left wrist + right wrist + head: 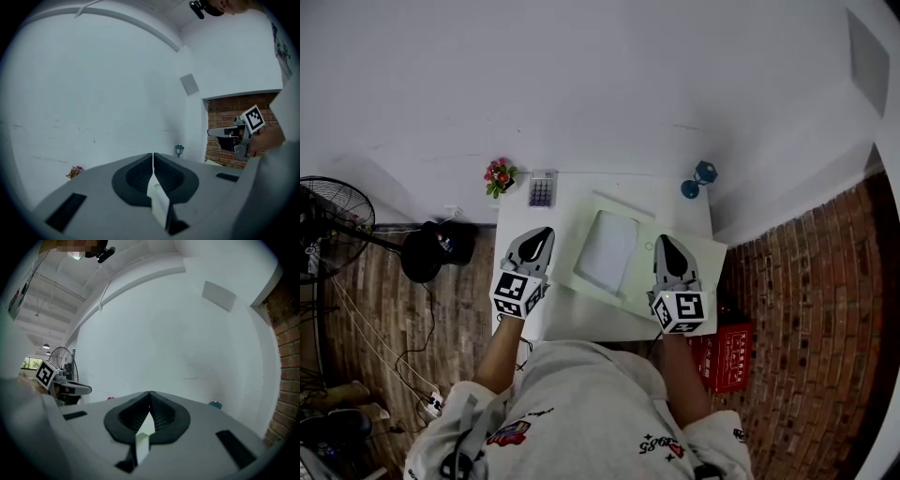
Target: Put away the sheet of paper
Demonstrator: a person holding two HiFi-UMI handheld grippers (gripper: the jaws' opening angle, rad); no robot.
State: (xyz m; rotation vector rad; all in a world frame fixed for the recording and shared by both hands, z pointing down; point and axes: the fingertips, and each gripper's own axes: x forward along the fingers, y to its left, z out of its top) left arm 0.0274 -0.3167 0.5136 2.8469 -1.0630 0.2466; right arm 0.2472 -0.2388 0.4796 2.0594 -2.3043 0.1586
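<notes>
Crate [727, 354] lettering unreadable (red, right of paper [606, 251]).

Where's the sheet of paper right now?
Head view: the white sheet of paper lies on a pale green folder, between the left gripper and right gripper.

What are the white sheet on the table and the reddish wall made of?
The white sheet looks like paper: thin, flat and matte, lying on a pale green underlay. The reddish wall looks like bare brick, with rows of rectangular blocks and pale mortar lines between them.
</notes>
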